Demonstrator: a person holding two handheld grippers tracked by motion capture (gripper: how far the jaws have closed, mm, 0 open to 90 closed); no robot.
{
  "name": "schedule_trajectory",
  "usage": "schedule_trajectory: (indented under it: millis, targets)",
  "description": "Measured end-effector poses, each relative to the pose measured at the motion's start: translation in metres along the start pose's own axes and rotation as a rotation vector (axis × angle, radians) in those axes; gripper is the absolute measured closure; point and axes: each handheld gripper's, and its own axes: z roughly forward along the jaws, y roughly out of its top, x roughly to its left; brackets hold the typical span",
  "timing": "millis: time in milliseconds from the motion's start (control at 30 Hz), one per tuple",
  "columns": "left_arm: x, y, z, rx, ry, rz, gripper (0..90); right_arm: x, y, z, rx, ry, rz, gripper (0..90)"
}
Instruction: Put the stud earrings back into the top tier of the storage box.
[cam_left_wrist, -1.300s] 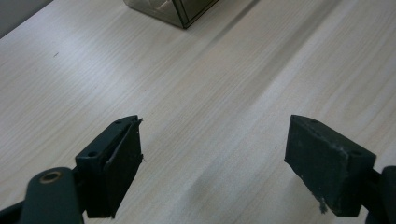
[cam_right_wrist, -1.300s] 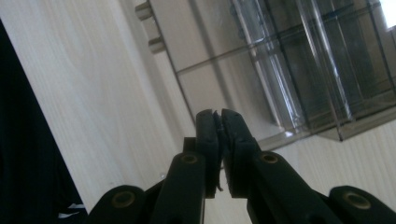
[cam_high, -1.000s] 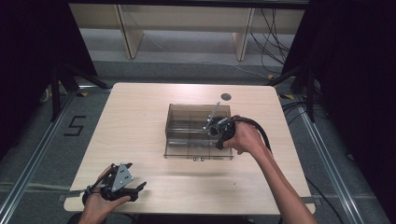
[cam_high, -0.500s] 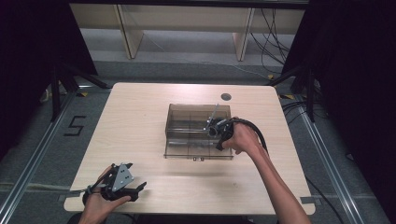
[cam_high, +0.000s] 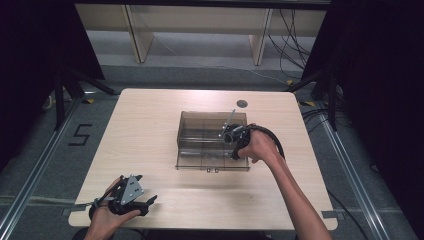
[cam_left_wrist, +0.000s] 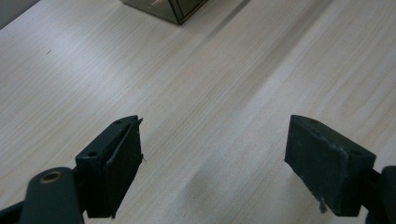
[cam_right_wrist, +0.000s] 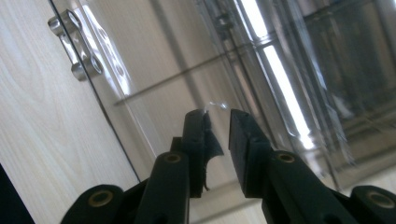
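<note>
The clear box (cam_high: 212, 141) sits a little toward the far edge from the middle of the desk (cam_high: 150, 120), its lid down and its small metal latch (cam_high: 212, 170) facing the near edge. The right claw (cam_high: 231, 136) hangs over the right part of the lid. In the right gripper view its jaws stand a narrow gap apart, with the clear lid (cam_right_wrist: 196, 70) right in front of them and the latch (cam_right_wrist: 81, 49) off to the upper left. Nothing is between the pads; the tips look very close to the plastic, though I cannot tell if they touch it.

A second ago this claw was clenched at nearly the same spot on the box. Its jaws have just been opening, and only slightly, while the hand has barely shifted. To my eye that reads as a release: whatever it was pinching or pressing on the lid has been let go, and the box looks closed. If the work is to open or fasten the box, the latch at the near side is probably the next thing to deal with, and the claw is not on it yet.

The left claw (cam_high: 131, 196) rests near the near left corner of the desk, jaws spread wide over bare wood (cam_left_wrist: 210, 93), released and idle, exactly as it was a second ago.
</note>
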Motion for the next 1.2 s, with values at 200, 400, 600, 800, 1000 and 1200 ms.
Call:
schedule_trajectory:
  millis: [200,400,600,800,1000,1200]
  targets:
    - [0.0,0.0,0.0,0.0,0.001,-0.002,18.2,0.007,-0.016,-0.026,-0.058,-0.019,-0.004,72.8]
    - [-0.001,0.0,-0.001,0.002,0.011,0.001,18.2,0.026,-0.046,-0.047,-0.112,-0.008,-0.017,71.9]
    - [-0.003,0.0,0.002,-0.031,0.016,-0.03,18.3,0.045,-0.081,-0.051,-0.122,-0.026,-0.039,71.7]
    - [0.0,0.001,0.0,0.008,0.012,0.005,18.3,0.06,-0.102,-0.045,-0.129,-0.02,-0.04,71.6]
    - [-0.002,0.0,0.001,-0.02,0.029,-0.031,18.5,0.065,-0.11,-0.022,-0.078,0.006,-0.033,70.9]
    - [-0.002,0.0,0.001,-0.023,0.025,-0.024,18.5,0.06,-0.107,0.011,-0.019,0.01,-0.035,71.2]
